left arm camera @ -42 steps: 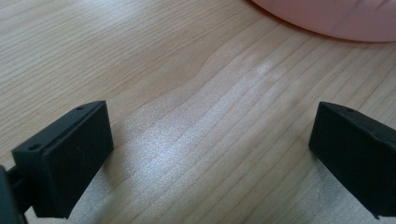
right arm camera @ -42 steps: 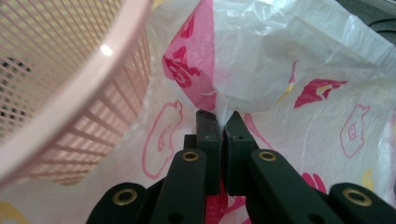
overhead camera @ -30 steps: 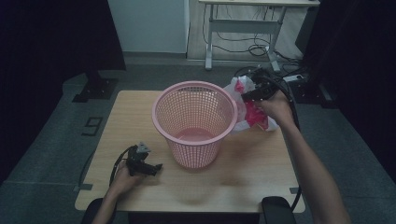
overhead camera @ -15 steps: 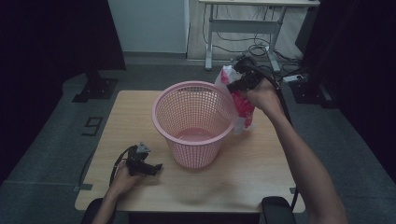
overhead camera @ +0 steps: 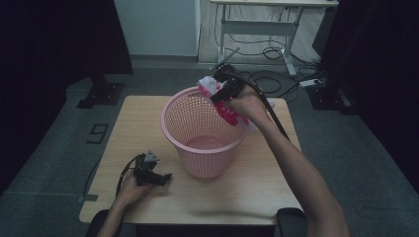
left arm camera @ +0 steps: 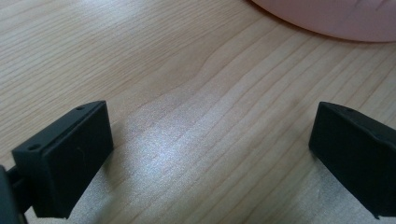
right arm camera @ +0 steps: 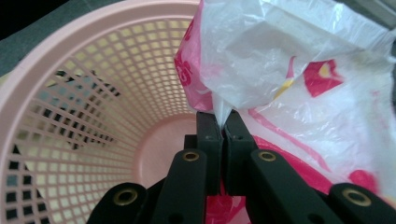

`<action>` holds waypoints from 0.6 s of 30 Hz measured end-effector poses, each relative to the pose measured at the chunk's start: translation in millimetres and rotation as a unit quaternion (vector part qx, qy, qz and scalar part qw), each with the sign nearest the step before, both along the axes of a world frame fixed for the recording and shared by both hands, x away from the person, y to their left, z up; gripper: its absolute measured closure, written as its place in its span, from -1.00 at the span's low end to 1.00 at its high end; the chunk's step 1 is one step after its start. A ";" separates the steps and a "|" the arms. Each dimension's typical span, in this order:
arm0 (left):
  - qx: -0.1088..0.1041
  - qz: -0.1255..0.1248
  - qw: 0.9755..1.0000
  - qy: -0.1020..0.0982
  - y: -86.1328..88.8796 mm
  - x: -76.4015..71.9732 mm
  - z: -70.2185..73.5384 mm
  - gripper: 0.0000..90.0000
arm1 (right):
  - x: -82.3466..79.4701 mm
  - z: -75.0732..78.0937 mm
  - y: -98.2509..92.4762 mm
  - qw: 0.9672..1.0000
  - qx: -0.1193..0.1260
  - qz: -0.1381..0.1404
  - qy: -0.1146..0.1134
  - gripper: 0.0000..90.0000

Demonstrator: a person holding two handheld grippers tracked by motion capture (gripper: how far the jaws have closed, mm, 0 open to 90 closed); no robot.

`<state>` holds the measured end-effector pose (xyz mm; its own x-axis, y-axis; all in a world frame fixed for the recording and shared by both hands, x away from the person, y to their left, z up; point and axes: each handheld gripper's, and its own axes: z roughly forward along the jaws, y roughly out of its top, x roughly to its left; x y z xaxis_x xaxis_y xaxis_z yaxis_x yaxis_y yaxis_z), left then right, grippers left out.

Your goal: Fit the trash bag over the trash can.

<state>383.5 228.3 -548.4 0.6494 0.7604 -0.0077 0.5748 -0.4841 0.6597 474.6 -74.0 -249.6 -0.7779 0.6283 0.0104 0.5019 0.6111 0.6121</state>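
Plastic bag now above basket rim, right gripper jaws clamped on it; left gripper jaws apart.

Both forearms are showing bare, no sleeves. The left gripper, nearest the pink basket, is wearing a grey three-cornered plate, black cable looping behind. The right gripper is showing black jaws and linkage arms with brass-ringed screw holes, black cable trailing.

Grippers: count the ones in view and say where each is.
2. The left gripper rests open on the table, near the pink basket. The right gripper is over the basket's far rim, shut on a plastic bag.
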 end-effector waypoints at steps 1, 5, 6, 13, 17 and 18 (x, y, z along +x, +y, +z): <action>0.000 0.000 1.000 0.000 0.0 0.0 0.0 -1.00 | -0.5 -2.0 6.3 1.000 -0.001 0.001 0.005 0.94; 0.000 0.000 1.000 0.000 0.0 0.0 0.0 -1.00 | -0.8 -10.7 24.6 1.000 -0.001 0.017 0.017 0.94; 0.000 0.000 1.000 0.000 0.0 0.0 0.0 -1.00 | -1.2 -18.7 36.9 0.999 -0.010 0.027 0.023 0.94; -0.001 0.001 1.000 -0.001 -0.1 0.0 -0.1 -1.00 | -0.7 -47.7 68.5 0.998 -0.025 0.052 0.040 0.94; -0.001 0.001 1.000 0.000 -0.1 0.0 -0.1 -1.00 | -1.1 -71.4 87.6 0.995 -0.041 0.072 0.055 0.92; -0.001 0.001 1.000 0.000 -0.1 0.0 -0.1 -1.00 | -1.1 -71.4 87.6 0.995 -0.041 0.072 0.055 0.92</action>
<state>383.5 228.2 -548.4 0.6485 0.7611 -0.0088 0.5751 -0.4824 0.6608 473.4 13.7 -320.9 -0.8567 0.5130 0.0540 0.4670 0.7269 0.5035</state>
